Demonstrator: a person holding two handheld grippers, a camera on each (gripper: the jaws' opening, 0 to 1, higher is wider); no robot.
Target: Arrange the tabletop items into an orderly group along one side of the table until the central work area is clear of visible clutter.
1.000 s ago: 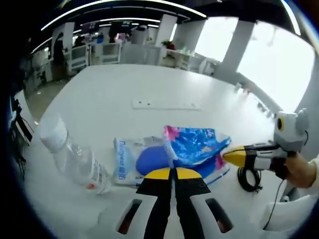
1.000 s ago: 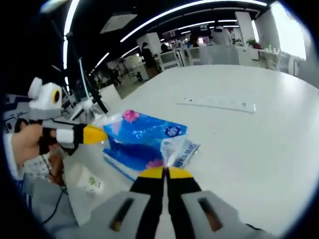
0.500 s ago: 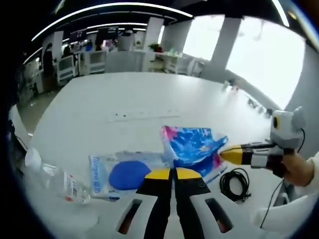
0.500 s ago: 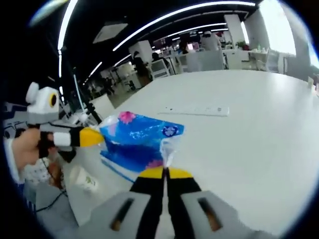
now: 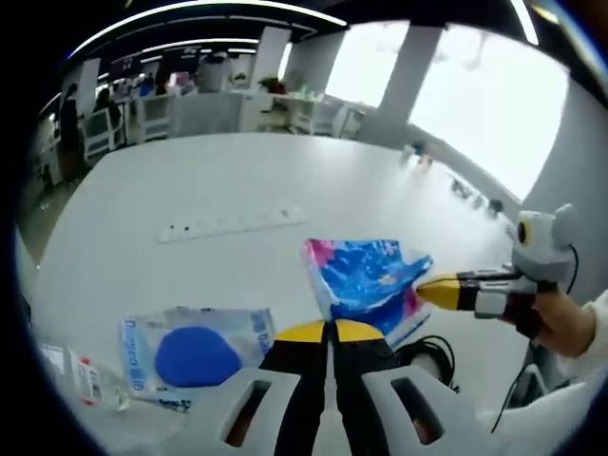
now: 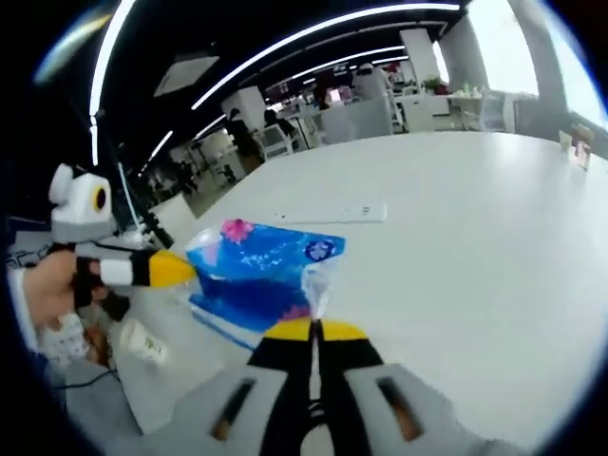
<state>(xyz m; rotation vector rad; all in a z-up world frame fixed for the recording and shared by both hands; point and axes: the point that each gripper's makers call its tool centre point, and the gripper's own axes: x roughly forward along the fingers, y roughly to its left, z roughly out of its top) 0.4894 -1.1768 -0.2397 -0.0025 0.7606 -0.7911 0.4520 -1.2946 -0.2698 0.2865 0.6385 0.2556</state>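
Observation:
A blue tissue pack (image 5: 366, 275) with pink flowers hangs above the white table (image 5: 237, 180), held at both ends. My left gripper (image 5: 330, 329) is shut on its near corner. My right gripper (image 5: 443, 293) comes in from the right with its yellow tips shut on the pack's far end. In the right gripper view the same pack (image 6: 261, 271) stretches from my right gripper (image 6: 313, 329), shut on its clear plastic flap, to my left gripper (image 6: 173, 271) at the left. A clear bag with a blue round sponge (image 5: 195, 351) lies on the table at lower left.
A plastic bottle (image 5: 81, 375) lies at the far lower left beside the bag. A white power strip (image 5: 233, 224) runs across the table's middle, also the power strip (image 6: 332, 214). A coiled black cable (image 5: 427, 356) lies under the pack. Office desks stand beyond the table.
Both grippers have carried the tissue pack to the right, off the sponge bag. Bag and bottle now sit further left in the left gripper view, and the black cable shows below.

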